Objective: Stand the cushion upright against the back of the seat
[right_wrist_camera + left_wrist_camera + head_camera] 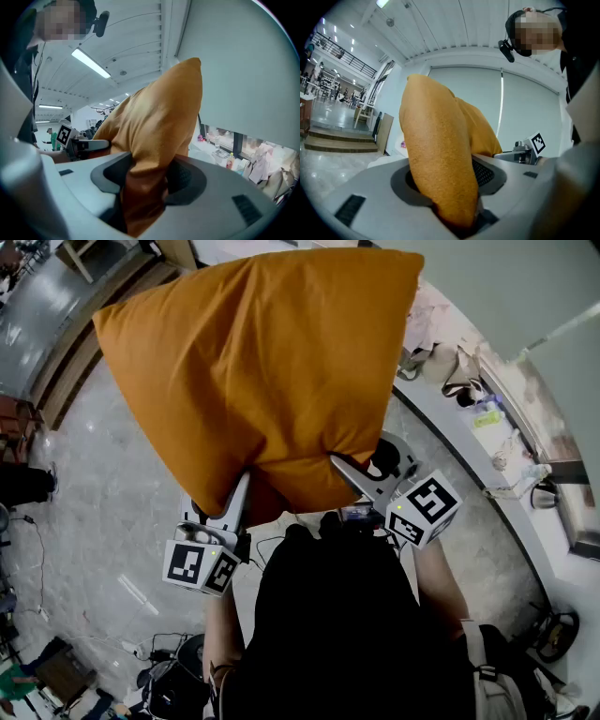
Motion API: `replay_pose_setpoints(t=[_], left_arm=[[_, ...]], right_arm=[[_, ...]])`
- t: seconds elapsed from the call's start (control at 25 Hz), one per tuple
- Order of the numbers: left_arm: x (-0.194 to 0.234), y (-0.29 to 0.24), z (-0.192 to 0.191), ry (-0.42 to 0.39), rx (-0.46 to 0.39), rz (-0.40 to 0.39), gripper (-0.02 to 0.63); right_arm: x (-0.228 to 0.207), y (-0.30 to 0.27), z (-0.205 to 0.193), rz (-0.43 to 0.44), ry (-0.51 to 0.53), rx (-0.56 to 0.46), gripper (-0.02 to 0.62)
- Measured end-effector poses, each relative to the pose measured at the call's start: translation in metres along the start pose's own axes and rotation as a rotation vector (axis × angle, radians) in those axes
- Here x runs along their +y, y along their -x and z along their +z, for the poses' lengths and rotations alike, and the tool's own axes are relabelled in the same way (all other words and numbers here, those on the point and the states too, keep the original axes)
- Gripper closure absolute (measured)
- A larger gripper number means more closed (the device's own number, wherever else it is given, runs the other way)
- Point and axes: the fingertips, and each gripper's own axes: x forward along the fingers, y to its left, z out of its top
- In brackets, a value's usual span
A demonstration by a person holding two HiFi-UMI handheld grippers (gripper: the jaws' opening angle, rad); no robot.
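A big orange cushion is held up in the air in front of me and fills the upper middle of the head view. My left gripper is shut on its lower left edge, with the fabric bunched between the jaws. On the lower right edge my right gripper is shut in the same way, the cloth squeezed between its jaws. The cushion rises upright from the left jaws, and in the right gripper view the cushion leans up and to the right. No seat is in view.
Grey marble floor lies far below. A curved white counter with bags and a bottle runs along the right. Cables and gear lie on the floor at the lower left. Steps show in the left gripper view.
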Motion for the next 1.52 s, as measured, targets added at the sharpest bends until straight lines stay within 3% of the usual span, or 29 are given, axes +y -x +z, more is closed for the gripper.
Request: replay_pose_setpoints(t=[0.64, 0.92, 1.52], left_arm=[[0.02, 0.029, 0.004, -0.015, -0.013, 0.002, 0.364], [0.033, 0.043, -0.013, 0.007, 0.024, 0.008, 0.362], [0.066, 0.066, -0.022, 0.018, 0.039, 0.013, 0.373]], right_arm=[[0.031, -0.012, -0.002, 0.008, -0.06, -0.034, 0.359], [0.044, -0.021, -0.022, -0.005, -0.102, 0.011, 0.359], [0.071, -0.047, -0.033, -0.034, -0.083, 0.041, 0.371]])
